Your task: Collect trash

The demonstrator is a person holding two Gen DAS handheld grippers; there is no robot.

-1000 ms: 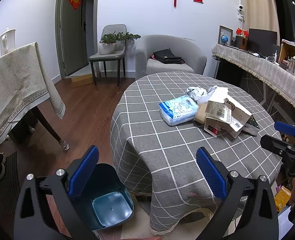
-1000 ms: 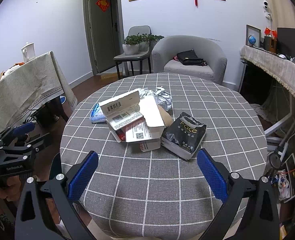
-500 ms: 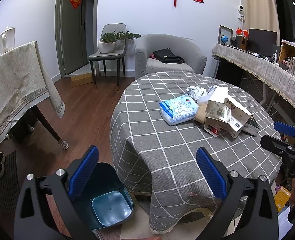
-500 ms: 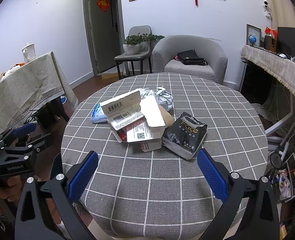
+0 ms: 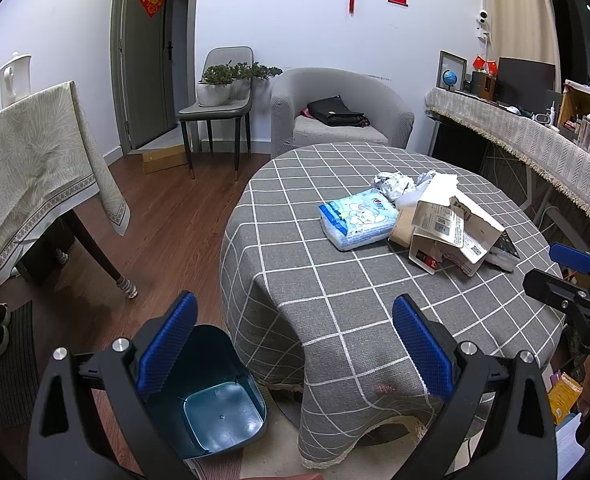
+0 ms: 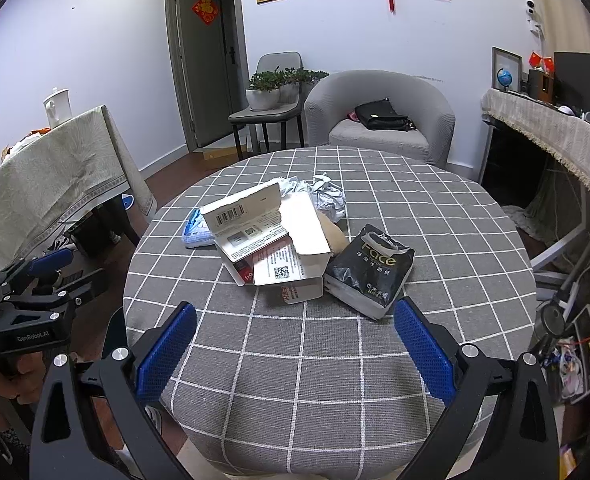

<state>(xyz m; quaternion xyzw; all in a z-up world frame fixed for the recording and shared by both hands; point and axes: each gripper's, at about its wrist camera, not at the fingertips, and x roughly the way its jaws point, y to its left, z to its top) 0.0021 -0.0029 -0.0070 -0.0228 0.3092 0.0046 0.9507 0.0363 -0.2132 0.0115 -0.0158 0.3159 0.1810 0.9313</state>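
Trash lies in the middle of a round table with a grey checked cloth [image 6: 335,360]: a torn white cardboard box [image 6: 271,240], a black "Face" tissue pack [image 6: 371,272], a blue tissue pack [image 5: 357,218] and crumpled silver paper [image 6: 327,196]. A dark teal bin [image 5: 215,404] stands on the floor at the table's left edge, under my left gripper [image 5: 295,348]. The left gripper is open and empty. My right gripper [image 6: 295,348] is open and empty above the table's near edge, short of the trash.
A cloth-covered side table [image 5: 27,168] stands at the left. A grey armchair [image 5: 335,112] with a black bag and a chair with plants [image 5: 223,92] stand behind. A long shelf [image 5: 535,136] runs along the right wall. Wooden floor [image 5: 167,216] lies between the tables.
Both views have shifted very slightly; both grippers stay open and nothing on the table has moved.
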